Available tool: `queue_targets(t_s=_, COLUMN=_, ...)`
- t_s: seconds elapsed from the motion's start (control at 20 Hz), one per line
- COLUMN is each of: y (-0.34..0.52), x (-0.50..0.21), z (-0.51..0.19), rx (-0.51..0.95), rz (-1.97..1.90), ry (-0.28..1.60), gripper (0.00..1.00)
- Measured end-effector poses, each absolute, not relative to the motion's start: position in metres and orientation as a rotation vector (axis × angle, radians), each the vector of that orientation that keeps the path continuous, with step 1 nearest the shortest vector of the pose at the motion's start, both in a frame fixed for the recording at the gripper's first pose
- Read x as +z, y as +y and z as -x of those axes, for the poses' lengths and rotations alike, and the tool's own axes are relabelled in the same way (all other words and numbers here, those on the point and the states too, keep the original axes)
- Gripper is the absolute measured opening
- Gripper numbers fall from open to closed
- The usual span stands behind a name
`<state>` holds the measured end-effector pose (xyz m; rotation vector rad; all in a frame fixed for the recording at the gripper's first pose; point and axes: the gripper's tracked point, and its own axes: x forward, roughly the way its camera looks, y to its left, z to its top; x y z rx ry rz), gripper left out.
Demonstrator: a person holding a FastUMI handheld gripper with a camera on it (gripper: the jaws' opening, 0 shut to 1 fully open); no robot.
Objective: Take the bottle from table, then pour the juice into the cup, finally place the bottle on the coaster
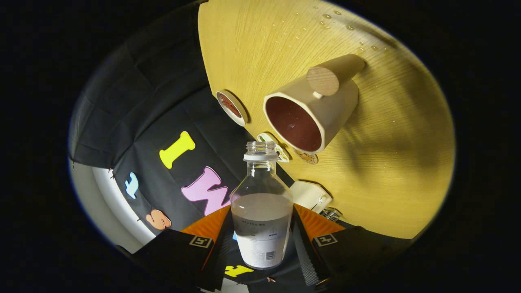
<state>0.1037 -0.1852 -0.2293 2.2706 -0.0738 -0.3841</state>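
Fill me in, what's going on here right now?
The handheld gripper has its jaws shut on the uncapped bottle, which is tipped toward the cup on the wooden table. Juice is still in the bottle; none is leaving its mouth. The coaster sits beside the cup, nothing on it.

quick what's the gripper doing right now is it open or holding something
Gripper: shut on the uncapped juice bottle, both fingers pressing its sides, its mouth pointing toward the cup.

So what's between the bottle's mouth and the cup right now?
Gripper view: nothing solid; the bottle, clamped in the tool, points its open mouth just short of the cup.
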Motion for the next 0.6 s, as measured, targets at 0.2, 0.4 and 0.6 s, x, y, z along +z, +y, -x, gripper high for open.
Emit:
queue_targets(t_s=0.2, y=-0.168, x=-0.219, z=-0.105, rx=-0.372, rz=-1.997, ry=-0.039, gripper=0.75)
queue_targets(t_s=0.4, y=-0.16, x=-0.208, z=-0.1, rx=-0.367, rz=-1.664, ry=-0.009, gripper=0.75)
queue_targets(t_s=0.6, y=-0.168, x=-0.187, z=-0.098, rx=-0.406, rz=-1.32, ry=-0.035, gripper=0.75)
